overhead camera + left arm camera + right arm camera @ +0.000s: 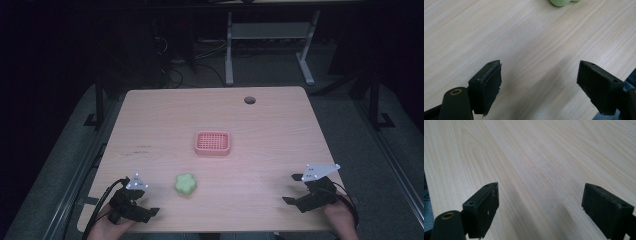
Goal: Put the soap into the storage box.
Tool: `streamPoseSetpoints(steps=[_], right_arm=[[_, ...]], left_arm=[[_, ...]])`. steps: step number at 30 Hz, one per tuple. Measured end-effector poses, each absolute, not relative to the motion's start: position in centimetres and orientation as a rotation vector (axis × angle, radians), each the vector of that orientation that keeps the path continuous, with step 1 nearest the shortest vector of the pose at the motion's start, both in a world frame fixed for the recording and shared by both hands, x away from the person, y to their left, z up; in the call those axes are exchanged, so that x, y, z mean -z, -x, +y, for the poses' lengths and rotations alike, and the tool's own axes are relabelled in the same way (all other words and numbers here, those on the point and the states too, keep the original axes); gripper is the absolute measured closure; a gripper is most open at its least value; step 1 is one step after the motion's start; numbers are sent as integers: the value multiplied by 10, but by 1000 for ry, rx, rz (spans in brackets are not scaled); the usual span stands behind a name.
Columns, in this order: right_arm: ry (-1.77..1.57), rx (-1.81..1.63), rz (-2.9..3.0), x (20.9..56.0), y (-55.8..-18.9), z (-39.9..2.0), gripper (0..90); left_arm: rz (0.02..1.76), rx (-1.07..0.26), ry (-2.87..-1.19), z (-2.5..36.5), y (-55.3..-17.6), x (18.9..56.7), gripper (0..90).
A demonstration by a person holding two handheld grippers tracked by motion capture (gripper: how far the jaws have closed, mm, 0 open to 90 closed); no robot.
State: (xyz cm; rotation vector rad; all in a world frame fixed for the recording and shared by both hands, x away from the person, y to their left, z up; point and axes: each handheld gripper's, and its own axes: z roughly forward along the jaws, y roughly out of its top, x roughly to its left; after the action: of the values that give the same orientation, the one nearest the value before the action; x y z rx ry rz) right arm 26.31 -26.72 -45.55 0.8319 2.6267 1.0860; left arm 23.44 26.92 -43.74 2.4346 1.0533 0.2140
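A lumpy green soft object lies on the wooden table near its front edge. Its lower edge peeks in at the top of the left gripper view. A pink slotted tray sits at the table's middle, empty as far as I can see. My left gripper rests at the front left, a little left of the green object, jaws wide open over bare wood. At the front right my right gripper is also open, with nothing but bare wood between its jaws.
A round cable hole is at the table's far right. Beyond the far edge stand white desk legs and cables on a dark floor. Cables trail from both grippers off the front edge.
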Motion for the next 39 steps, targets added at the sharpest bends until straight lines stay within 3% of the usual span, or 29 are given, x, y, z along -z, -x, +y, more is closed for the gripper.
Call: streamPoseSetpoints(steps=[39], right_arm=[[-819,-1084,2636,456,-262,-265,138]], left_arm=[[956,-191,-2478,224,-257,415,188]])
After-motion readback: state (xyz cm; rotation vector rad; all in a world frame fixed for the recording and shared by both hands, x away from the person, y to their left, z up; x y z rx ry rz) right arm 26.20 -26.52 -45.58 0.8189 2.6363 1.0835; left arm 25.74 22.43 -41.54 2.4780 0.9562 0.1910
